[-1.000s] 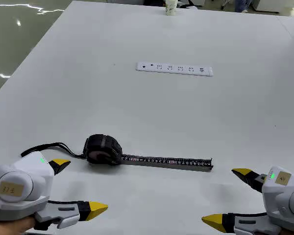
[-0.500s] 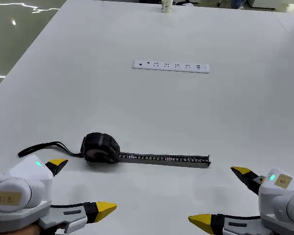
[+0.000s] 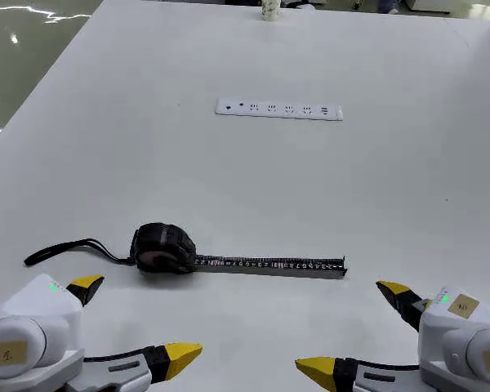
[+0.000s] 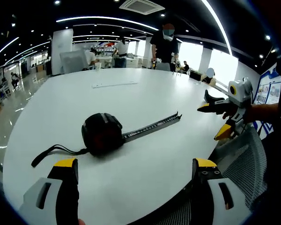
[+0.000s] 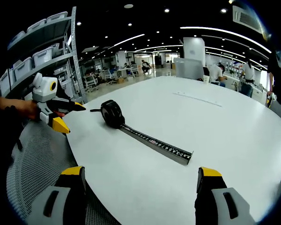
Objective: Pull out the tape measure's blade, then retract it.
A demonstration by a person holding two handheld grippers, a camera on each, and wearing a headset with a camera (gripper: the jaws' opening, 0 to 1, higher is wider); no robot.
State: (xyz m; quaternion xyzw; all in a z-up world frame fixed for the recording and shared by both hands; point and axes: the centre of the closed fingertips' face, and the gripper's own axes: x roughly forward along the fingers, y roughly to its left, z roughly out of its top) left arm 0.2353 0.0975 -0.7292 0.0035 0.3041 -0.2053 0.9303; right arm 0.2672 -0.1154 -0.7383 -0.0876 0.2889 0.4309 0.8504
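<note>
A black tape measure (image 3: 158, 248) lies on the white table (image 3: 253, 180), its dark blade (image 3: 269, 265) drawn out to the right and its black strap (image 3: 65, 249) trailing left. The case (image 4: 102, 133) and blade (image 4: 152, 127) lie ahead in the left gripper view, and the case (image 5: 113, 113) and blade (image 5: 158, 144) in the right gripper view too. My left gripper (image 3: 139, 322) is open near the table's front edge, below and left of the case. My right gripper (image 3: 351, 331) is open, below and right of the blade's tip. Neither touches the tape.
A white power strip (image 3: 278, 109) lies farther back on the table, and a paper cup (image 3: 270, 9) stands at the far edge. People stand beyond the table (image 4: 166, 42). Shelves with bins (image 5: 37, 56) are at the left in the right gripper view.
The head camera has tilted, so everything has slid slightly up and left. Both grippers have drawn back toward the front edge and stay open. The tape measure lies as before.
</note>
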